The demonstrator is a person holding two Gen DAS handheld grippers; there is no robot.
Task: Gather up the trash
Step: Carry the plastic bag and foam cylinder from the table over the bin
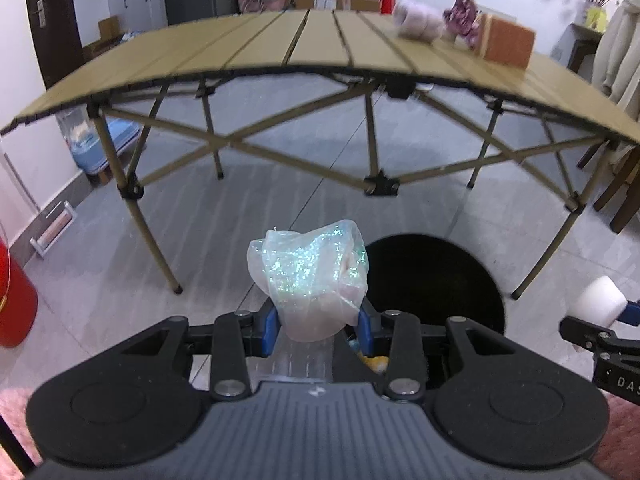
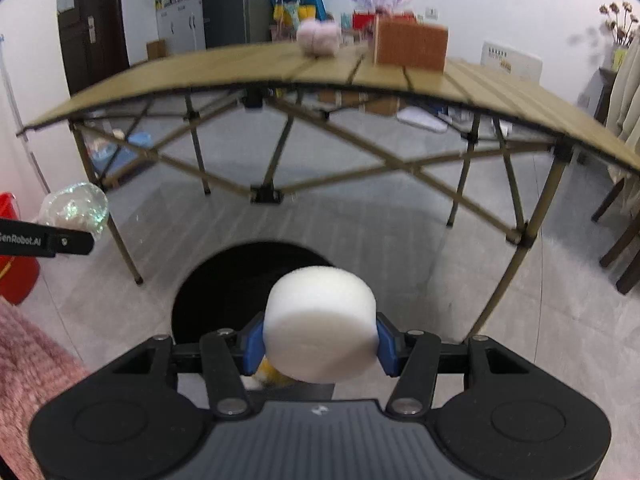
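My left gripper (image 1: 318,330) is shut on a crumpled, glittery clear plastic wrapper (image 1: 310,280). It hangs above the floor, just left of a black round bin opening (image 1: 434,280). My right gripper (image 2: 320,344) is shut on a white foam cylinder (image 2: 320,324), held over the near rim of the same black bin (image 2: 232,284). In the left wrist view the foam cylinder (image 1: 600,300) shows at the far right edge. The wrapper (image 2: 76,208) and one left finger show at the left edge of the right wrist view. Something yellow and white lies under both grippers, inside the bin.
A tan slatted folding table (image 1: 320,44) stands ahead on crossed legs, carrying a brown box (image 1: 506,40), pink fluffy rolls (image 1: 416,20) and purple flowers. A red bucket (image 1: 14,300) sits at the left. Dark chair legs (image 2: 624,240) stand at the right. Pink fabric (image 2: 28,360) lies near left.
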